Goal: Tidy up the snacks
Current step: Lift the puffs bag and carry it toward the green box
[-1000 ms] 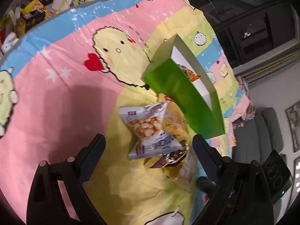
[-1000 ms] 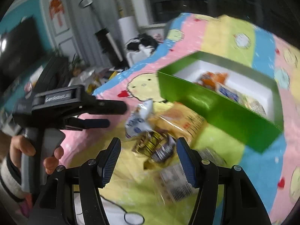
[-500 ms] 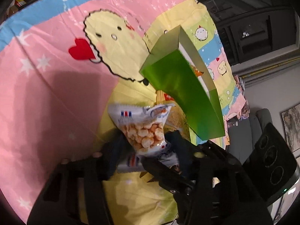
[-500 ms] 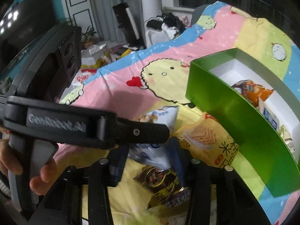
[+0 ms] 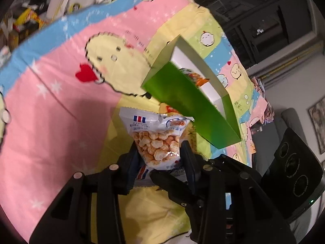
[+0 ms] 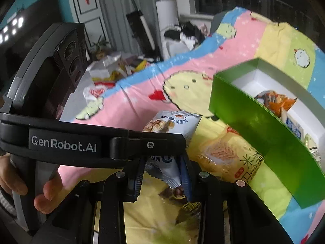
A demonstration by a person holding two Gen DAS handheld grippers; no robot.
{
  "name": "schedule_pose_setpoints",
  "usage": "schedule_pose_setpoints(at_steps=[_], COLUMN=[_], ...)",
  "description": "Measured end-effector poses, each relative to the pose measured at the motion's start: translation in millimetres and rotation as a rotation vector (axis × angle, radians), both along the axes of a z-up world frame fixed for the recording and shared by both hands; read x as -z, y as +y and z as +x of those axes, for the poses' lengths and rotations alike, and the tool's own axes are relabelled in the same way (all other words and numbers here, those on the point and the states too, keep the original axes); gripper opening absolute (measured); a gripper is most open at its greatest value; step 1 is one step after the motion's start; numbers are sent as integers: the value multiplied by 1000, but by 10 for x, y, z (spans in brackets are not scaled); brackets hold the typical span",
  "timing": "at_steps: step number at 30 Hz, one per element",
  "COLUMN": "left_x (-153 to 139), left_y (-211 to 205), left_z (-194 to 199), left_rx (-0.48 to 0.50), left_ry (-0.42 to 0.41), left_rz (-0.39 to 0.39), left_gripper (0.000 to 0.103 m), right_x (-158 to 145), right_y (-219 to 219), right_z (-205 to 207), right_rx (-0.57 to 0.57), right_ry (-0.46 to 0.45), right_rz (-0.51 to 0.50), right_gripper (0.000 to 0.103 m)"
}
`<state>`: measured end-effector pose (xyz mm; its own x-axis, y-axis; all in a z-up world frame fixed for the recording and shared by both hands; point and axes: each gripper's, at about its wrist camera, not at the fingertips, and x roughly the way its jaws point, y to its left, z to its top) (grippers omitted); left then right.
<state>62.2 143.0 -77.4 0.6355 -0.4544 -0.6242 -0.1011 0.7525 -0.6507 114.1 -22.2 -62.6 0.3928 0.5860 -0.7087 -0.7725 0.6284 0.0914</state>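
My left gripper (image 5: 159, 158) is shut on a white and blue snack bag (image 5: 155, 136) of round puffs, held just above the cloth. My right gripper (image 6: 163, 173) is shut on the lower end of the same bag (image 6: 172, 125). The left gripper's body (image 6: 81, 144) crosses the right wrist view. A green box (image 5: 189, 105) with a white inside stands to the right; several snack packs lie in it (image 6: 274, 99). A yellow rice-cracker bag (image 6: 225, 154) lies beside the box, and a dark gold pack (image 6: 186, 207) lies under my right gripper.
A cartoon-print cloth (image 5: 61, 105) in pink, yellow and blue covers the surface. Clutter of bags and boxes (image 6: 109, 71) lies beyond its far edge. A dark cabinet (image 5: 264, 26) stands behind the box.
Both grippers went from open to shut on the puff bag. The bag has been lifted off the other packs, and its top now stands upright.
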Motion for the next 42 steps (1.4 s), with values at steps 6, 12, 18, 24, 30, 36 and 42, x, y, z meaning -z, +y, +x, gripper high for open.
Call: schedule_pose_setpoints(at_steps=[6,12,18,24,30,36,42], left_x=[-435,-742,-898,-978,-971,-959,-965], left_y=[-151,-387,-693,-990,-1231,-1472,-1565], left_z=[-140,-255,-294,-295,-267,-264,-255], left_rx=[14,43,98,155,208,249,261], left_ry=[-95,-168,-202,-217,-216,-223,-229], left_rz=[120,200,253,290,315,368,398], left_gripper=[40,40,41,40,40,39,38], right_x=[-281,-518,-628,-668,-630,-571,-548], right_y=[-148,-379,-632,-904,-1124,-1337,-1439], right_z=[-212,-389,-516,-588,-596,-611,-607], right_rx=[15,48,103,157,206,240,253], right_ry=[-91,-170,-193,-200,-200,-186,-184], right_rz=[118,207,251,273,269,290,307], right_gripper=[34,34,34,34,34,34,34])
